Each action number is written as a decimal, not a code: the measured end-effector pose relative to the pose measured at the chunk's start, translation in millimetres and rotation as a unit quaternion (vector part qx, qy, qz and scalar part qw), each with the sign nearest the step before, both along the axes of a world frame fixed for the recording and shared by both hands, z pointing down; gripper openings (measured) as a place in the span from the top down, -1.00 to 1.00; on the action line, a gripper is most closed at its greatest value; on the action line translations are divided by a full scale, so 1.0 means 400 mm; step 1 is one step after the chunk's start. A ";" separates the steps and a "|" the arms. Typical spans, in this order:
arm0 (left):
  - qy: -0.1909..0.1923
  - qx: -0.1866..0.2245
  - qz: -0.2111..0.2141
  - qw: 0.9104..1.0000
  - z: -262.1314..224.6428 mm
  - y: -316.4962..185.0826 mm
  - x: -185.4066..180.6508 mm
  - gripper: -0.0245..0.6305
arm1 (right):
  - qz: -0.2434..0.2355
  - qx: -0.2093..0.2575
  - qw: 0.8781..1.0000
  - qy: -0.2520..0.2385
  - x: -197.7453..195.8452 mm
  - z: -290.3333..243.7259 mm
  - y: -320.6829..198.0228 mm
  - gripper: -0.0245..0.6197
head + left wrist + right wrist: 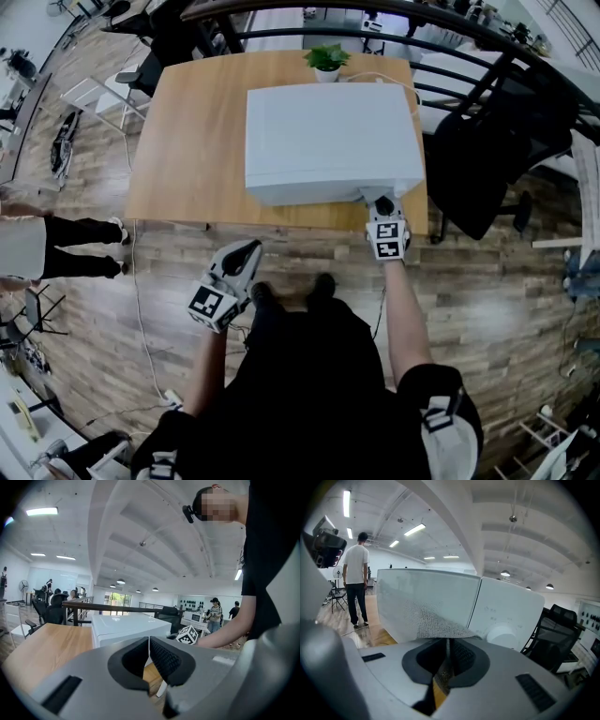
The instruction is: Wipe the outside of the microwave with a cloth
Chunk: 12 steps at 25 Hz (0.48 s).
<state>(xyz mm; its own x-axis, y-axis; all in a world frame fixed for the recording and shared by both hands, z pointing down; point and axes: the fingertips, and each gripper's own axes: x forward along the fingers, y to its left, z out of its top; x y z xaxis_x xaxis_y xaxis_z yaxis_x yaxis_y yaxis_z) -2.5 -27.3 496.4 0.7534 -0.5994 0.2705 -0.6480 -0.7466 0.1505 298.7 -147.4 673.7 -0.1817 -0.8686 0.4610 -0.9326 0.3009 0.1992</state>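
Observation:
A white microwave [330,139] stands on the wooden table [187,150], its front toward me. My right gripper [382,204] is at the lower right of that front, shut on a grey woven cloth [436,623] that lies against the door [424,603] beside the control panel and its round knob [501,636]. My left gripper [242,255] hangs below the table edge, away from the microwave, jaws together with nothing between them. In the left gripper view the microwave [126,626] shows beyond the closed jaws.
A small potted plant [326,60] stands behind the microwave at the table's far edge. A black office chair [478,159] is right of the table. A dark railing [375,19] runs behind. A person [47,246] stands at the left on the wood floor.

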 end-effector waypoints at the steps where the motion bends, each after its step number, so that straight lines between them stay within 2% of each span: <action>1: 0.000 0.001 0.001 1.000 -0.001 -0.001 -0.002 0.90 | 0.004 -0.001 1.000 -0.002 0.000 0.002 -0.001 0.88; 12: 0.006 -0.003 0.005 1.000 0.011 0.009 -0.045 0.90 | 0.033 -0.007 0.999 -0.010 -0.039 0.005 -0.005 0.88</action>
